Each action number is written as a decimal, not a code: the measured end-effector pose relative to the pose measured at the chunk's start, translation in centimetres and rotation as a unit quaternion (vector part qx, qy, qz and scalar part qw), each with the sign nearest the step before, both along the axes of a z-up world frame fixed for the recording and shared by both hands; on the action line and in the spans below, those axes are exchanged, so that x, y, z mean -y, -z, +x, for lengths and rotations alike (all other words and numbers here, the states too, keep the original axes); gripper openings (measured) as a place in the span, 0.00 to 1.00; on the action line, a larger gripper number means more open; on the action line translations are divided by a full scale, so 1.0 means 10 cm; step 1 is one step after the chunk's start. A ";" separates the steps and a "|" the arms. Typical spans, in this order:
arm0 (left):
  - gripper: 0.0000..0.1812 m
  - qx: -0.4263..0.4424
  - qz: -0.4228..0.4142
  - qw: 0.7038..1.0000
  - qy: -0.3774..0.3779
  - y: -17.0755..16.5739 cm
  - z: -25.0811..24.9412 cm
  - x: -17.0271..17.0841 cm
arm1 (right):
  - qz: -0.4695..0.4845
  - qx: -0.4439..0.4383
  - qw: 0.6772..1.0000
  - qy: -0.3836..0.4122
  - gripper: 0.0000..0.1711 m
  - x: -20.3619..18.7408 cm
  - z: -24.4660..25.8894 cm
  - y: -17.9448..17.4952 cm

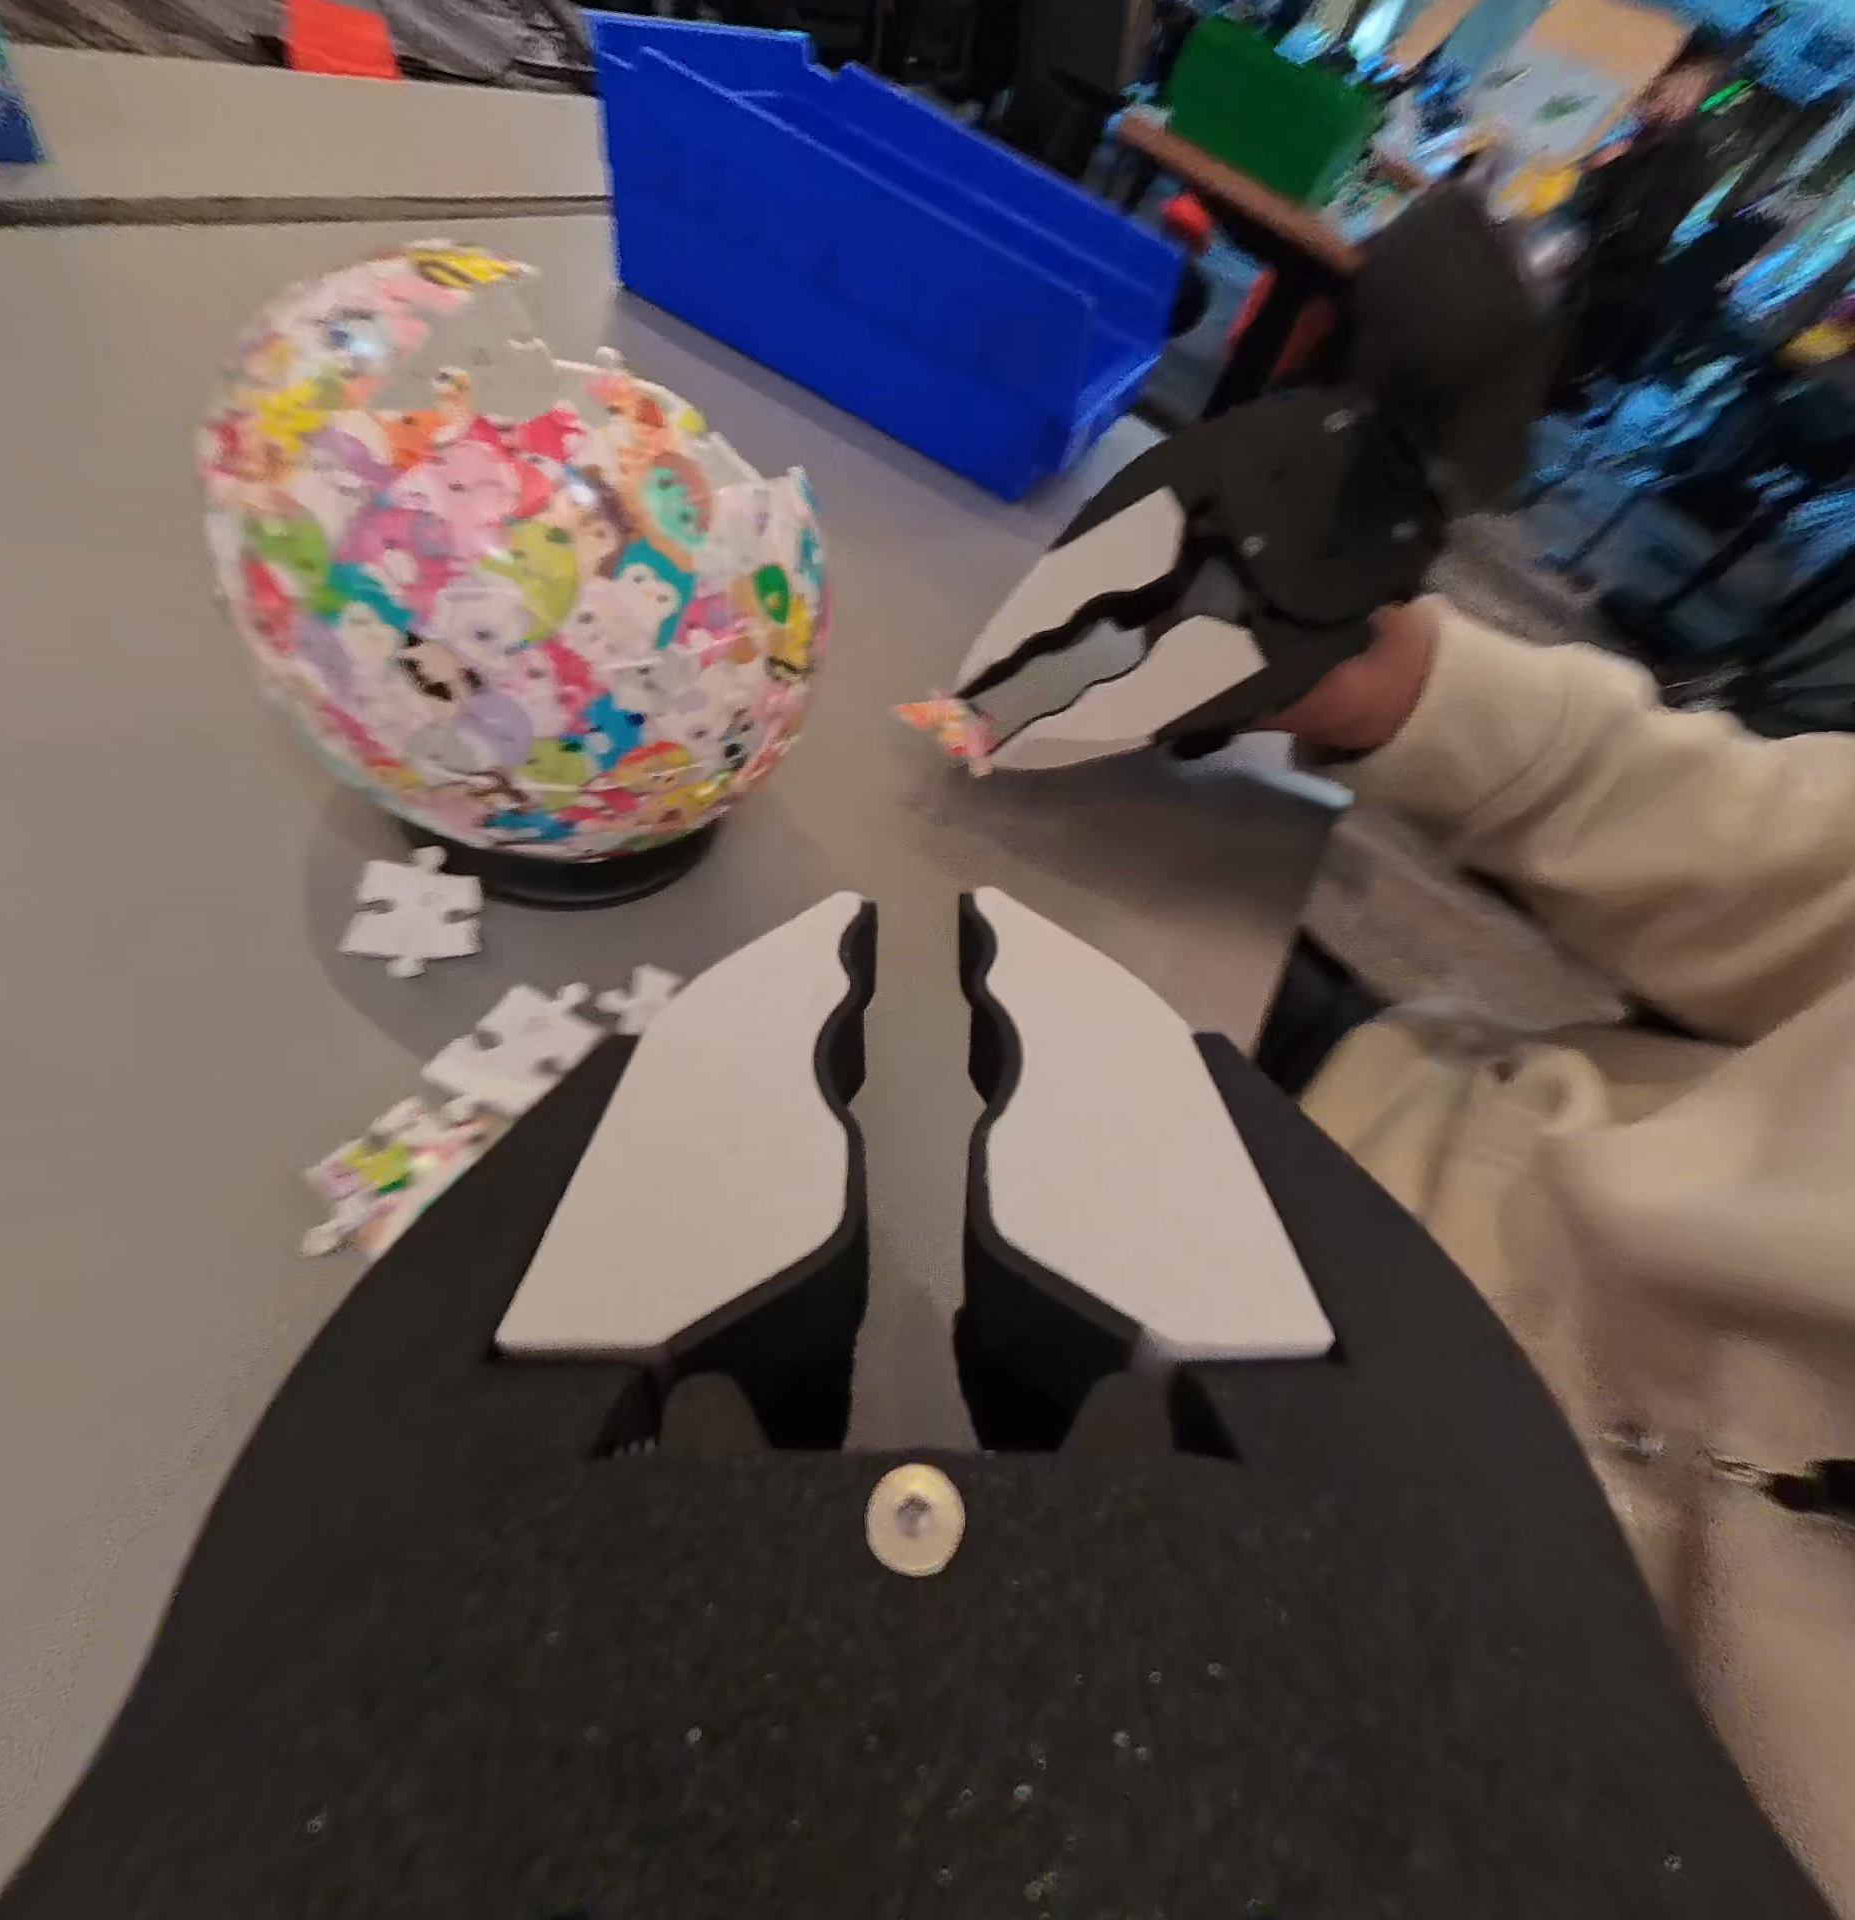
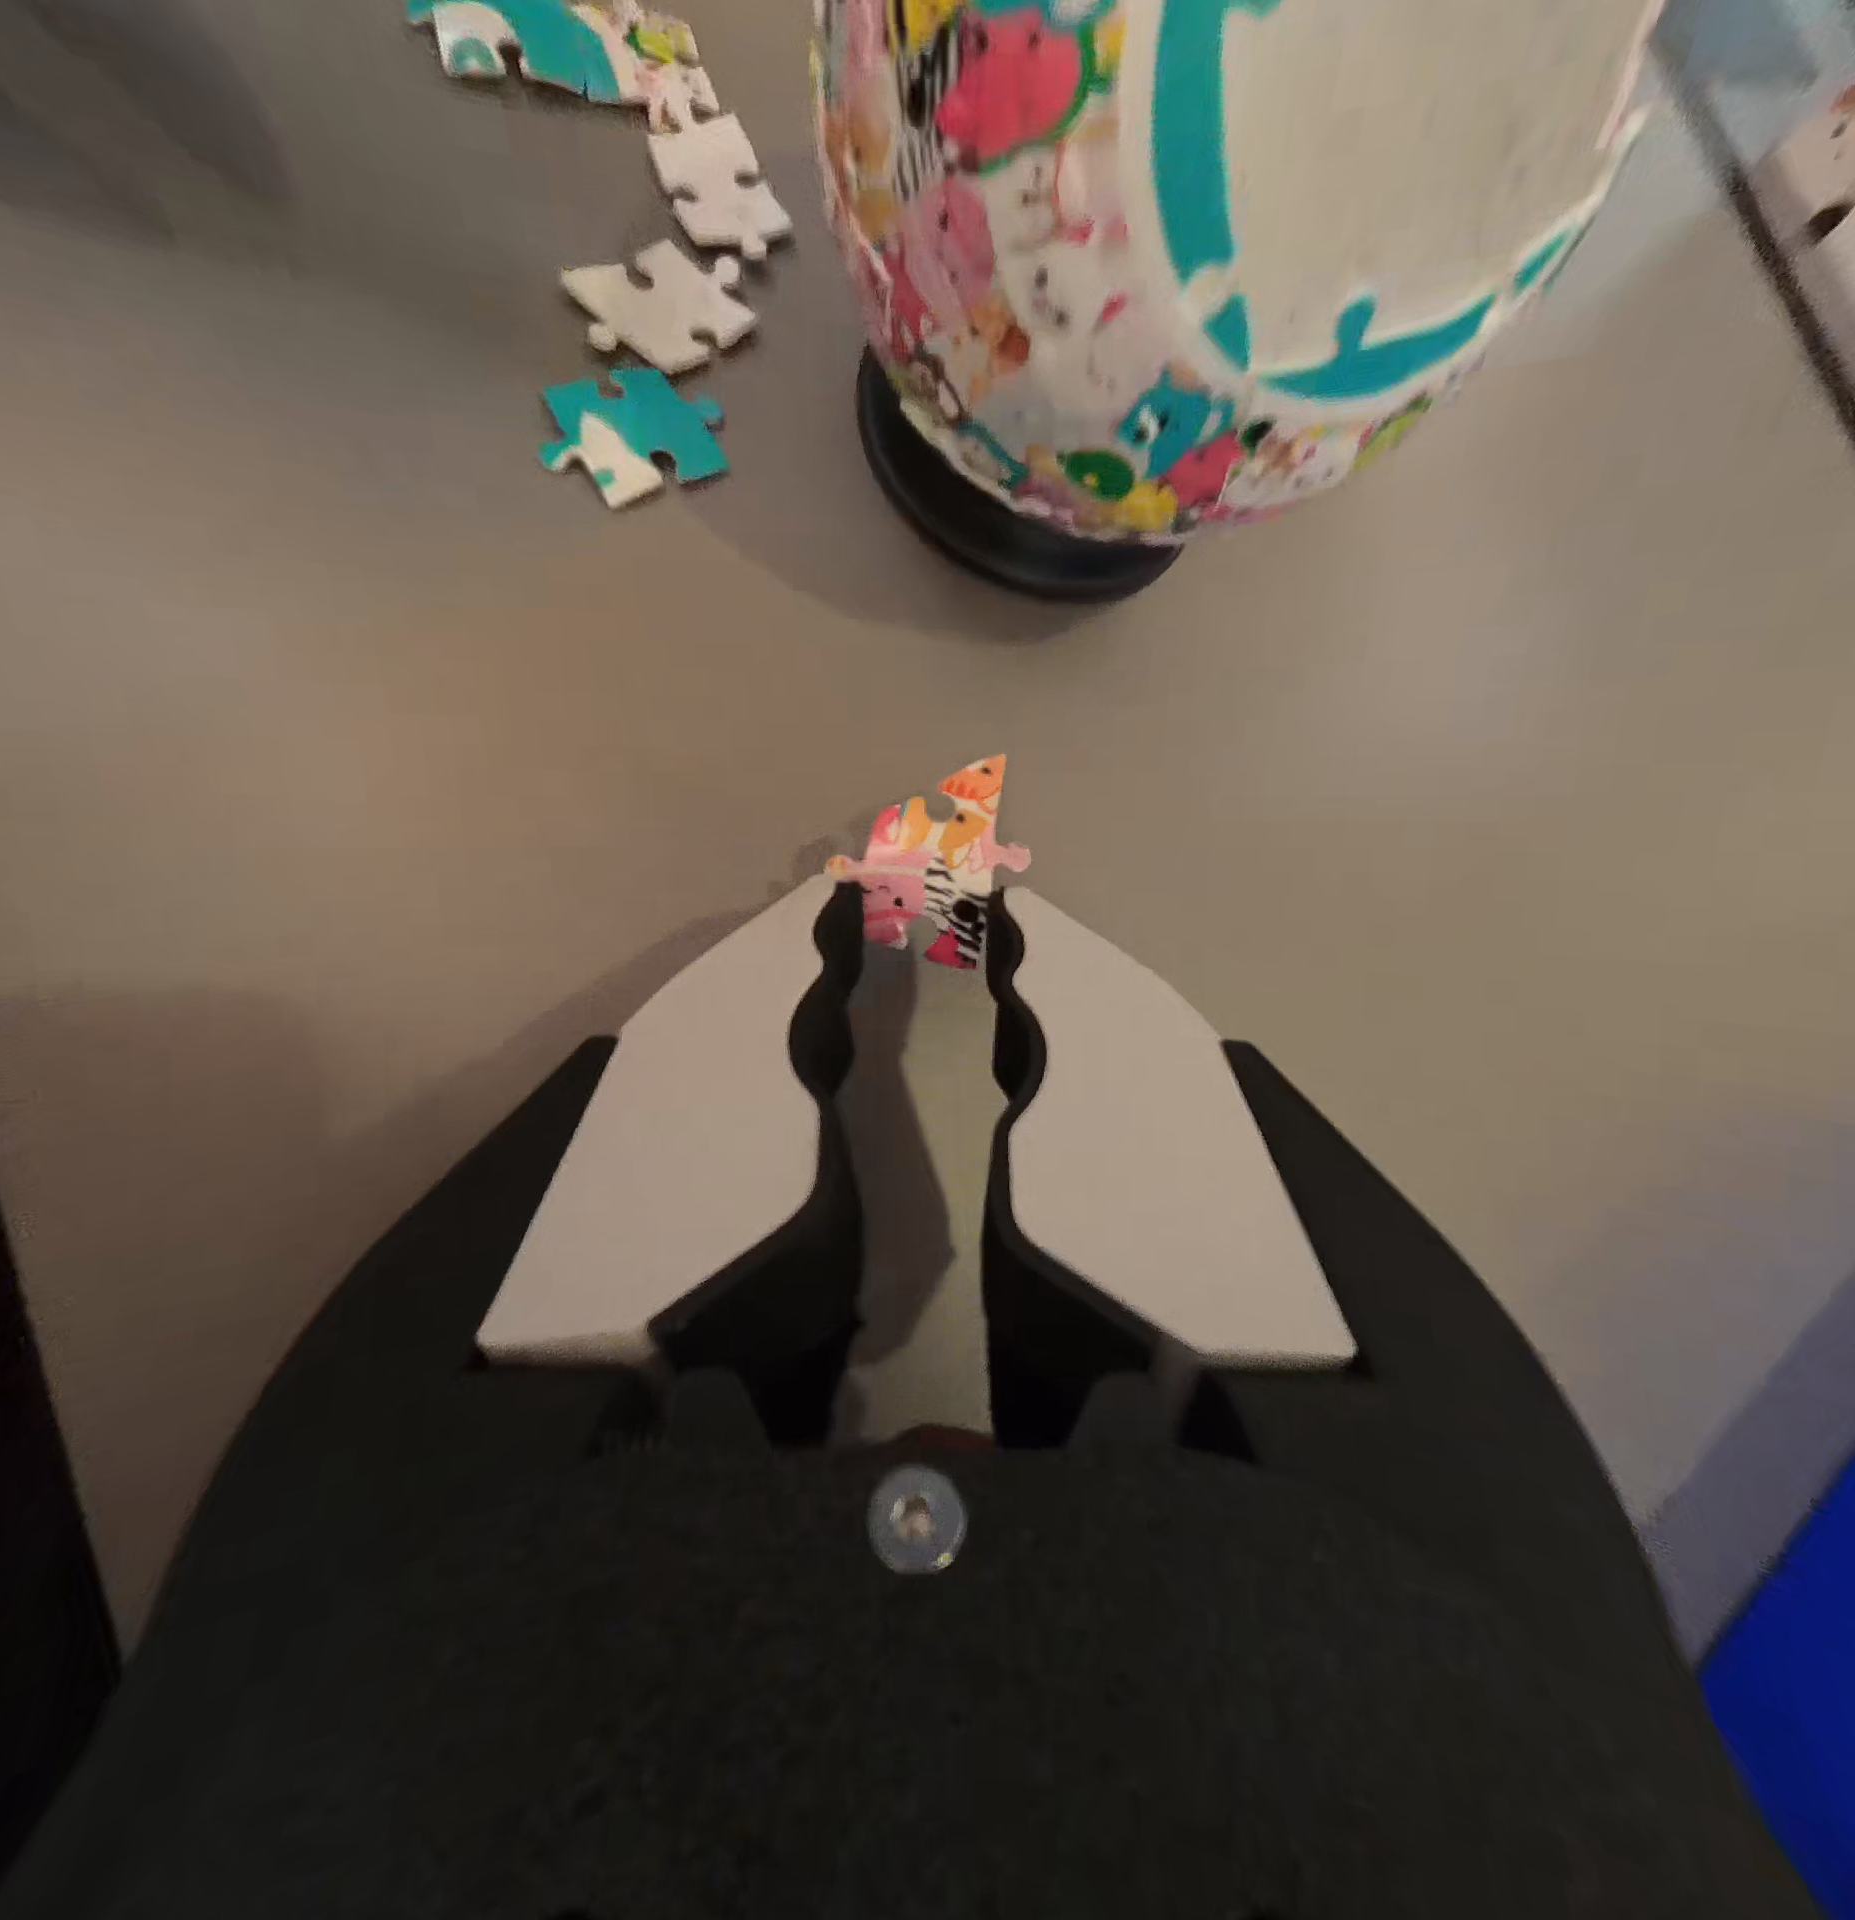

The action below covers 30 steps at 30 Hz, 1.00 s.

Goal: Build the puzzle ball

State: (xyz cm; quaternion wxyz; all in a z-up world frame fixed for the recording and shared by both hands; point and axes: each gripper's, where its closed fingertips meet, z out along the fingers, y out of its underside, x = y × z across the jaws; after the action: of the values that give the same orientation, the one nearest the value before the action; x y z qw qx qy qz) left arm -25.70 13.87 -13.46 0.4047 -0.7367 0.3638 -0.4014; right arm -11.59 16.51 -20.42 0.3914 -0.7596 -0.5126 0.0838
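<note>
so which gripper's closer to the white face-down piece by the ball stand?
Left. The left gripper sits just right of the white piece; the right gripper, shut on a colourful piece, is farther off.

Probably a workshop: grey worktable (image 1: 123, 582), blue storage bin (image 1: 871, 281), blurred cluttered benches behind

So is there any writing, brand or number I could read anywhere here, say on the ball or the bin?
None can be read.
Colourful cartoon-printed puzzle ball: pictures only, blurred.
Blue plastic bin: no marking shows.
Loose white-backed puzzle pieces: blank backs.
Small pink and orange puzzle piece in the right gripper: pictures only.
</note>
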 end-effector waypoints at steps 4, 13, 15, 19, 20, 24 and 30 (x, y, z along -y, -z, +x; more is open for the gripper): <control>0.08 0.053 -0.066 0.996 0.040 -0.05 0.16 0.09 | -0.015 0.003 1.000 -0.018 0.13 0.00 -0.03 -0.02; 0.16 0.150 -0.141 0.972 0.114 -0.39 0.43 0.35 | 0.107 -0.072 0.971 -0.200 0.13 0.55 -1.02 -1.08; 0.09 0.186 -0.153 0.964 0.111 -0.46 0.37 0.34 | 0.109 -0.071 0.967 -0.221 0.13 0.56 -1.11 -1.09; 0.03 0.223 -0.179 0.953 0.101 -0.47 0.23 0.29 | 0.119 -0.062 0.960 -0.244 0.13 0.52 -1.25 -1.05; 0.01 0.235 -0.187 0.948 0.102 -0.48 0.20 0.28 | 0.120 -0.067 0.959 -0.246 0.11 0.51 -1.27 -1.05; 0.01 0.290 -0.198 0.933 0.081 -0.53 -0.04 0.12 | 0.066 -0.142 0.969 -0.189 0.09 0.31 -1.19 -1.12; 0.01 0.358 -0.173 0.913 0.090 -0.74 -0.19 0.09 | -0.358 -0.459 0.802 -0.133 0.08 0.41 -1.48 -1.43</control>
State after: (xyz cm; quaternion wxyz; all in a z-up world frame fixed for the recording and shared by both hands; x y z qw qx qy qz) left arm -27.60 13.00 -6.01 0.3368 -0.5661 0.1840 -0.7296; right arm -26.35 12.37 -6.16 0.2662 -0.6425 -0.3029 0.6516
